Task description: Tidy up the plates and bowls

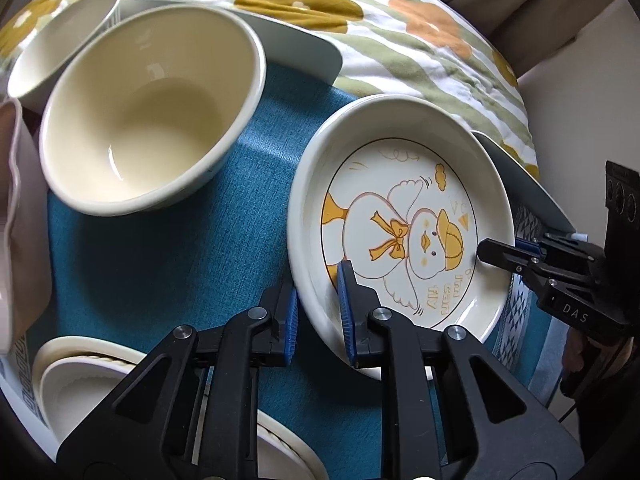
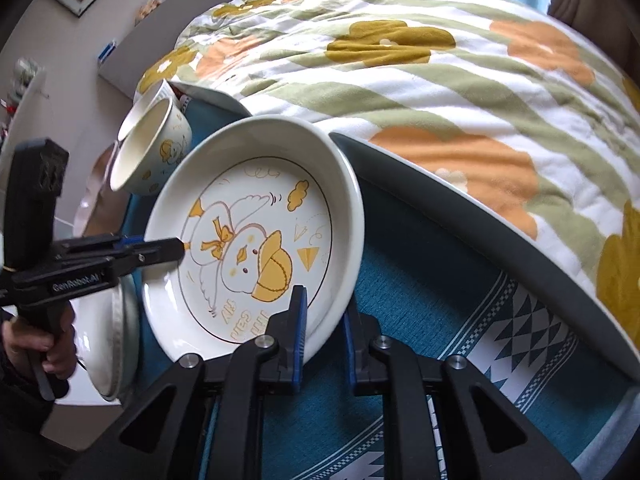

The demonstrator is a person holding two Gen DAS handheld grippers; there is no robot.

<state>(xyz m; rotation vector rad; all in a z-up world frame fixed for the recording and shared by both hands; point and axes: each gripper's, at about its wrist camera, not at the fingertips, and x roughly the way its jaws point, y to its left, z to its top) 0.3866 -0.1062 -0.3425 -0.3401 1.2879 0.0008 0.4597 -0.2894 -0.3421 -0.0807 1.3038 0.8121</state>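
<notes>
Here, what we see:
Left gripper (image 1: 318, 312): we clamp the duck plate (image 1: 400, 236) rim.
Right gripper (image 2: 324, 336): clamped on the opposite rim.
Open room: teal cloth (image 1: 160, 272) between dishes.
Cream bowls (image 1: 148, 108): two.

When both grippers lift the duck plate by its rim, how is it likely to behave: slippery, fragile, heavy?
The duck plate looks like glazed ceramic: stiff and probably fragile. Its glossy rim may slip between the pads. The left gripper and right gripper clamp opposite edges, so it should stay level.

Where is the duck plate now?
The duck plate lies on the blue cloth, right of the cream bowl in the left wrist view, with both tongs clamped on opposite sides of its rim.
</notes>
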